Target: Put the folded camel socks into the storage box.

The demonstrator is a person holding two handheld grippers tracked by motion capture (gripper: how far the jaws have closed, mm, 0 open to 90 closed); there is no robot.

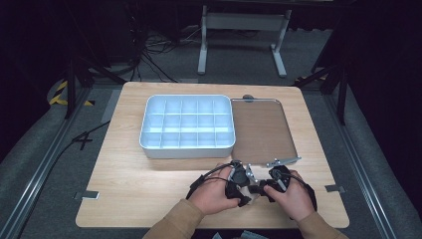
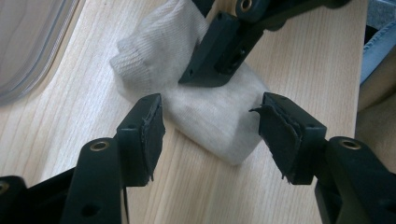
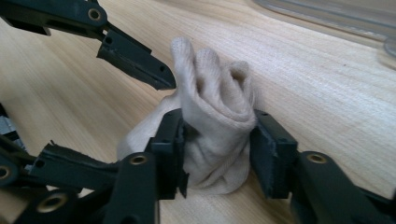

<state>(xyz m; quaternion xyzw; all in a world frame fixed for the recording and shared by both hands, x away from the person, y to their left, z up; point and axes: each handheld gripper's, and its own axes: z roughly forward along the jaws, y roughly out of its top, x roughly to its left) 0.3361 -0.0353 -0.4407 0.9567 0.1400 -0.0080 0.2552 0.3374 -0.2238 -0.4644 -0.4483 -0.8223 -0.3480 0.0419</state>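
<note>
A cream knitted sock (image 3: 215,102) lies bunched on the wooden table near its front edge. My right gripper (image 3: 217,149) is shut on it, one jaw on each side of the rolled cuff end. In the left gripper view the sock (image 2: 210,112) lies between the spread jaws of my left gripper (image 2: 212,126), which is open and not touching it, while a jaw of the right gripper presses on its far part. In the high view both hands hold the left gripper (image 1: 238,175) and right gripper (image 1: 276,177) close together over the sock (image 1: 255,191).
A white tray (image 1: 186,149) with several compartments stands at the middle of the table. A flat clear lid (image 1: 261,130) lies to its right, just beyond the grippers. Bare wood extends left of the hands. The table's front edge is right behind them.
</note>
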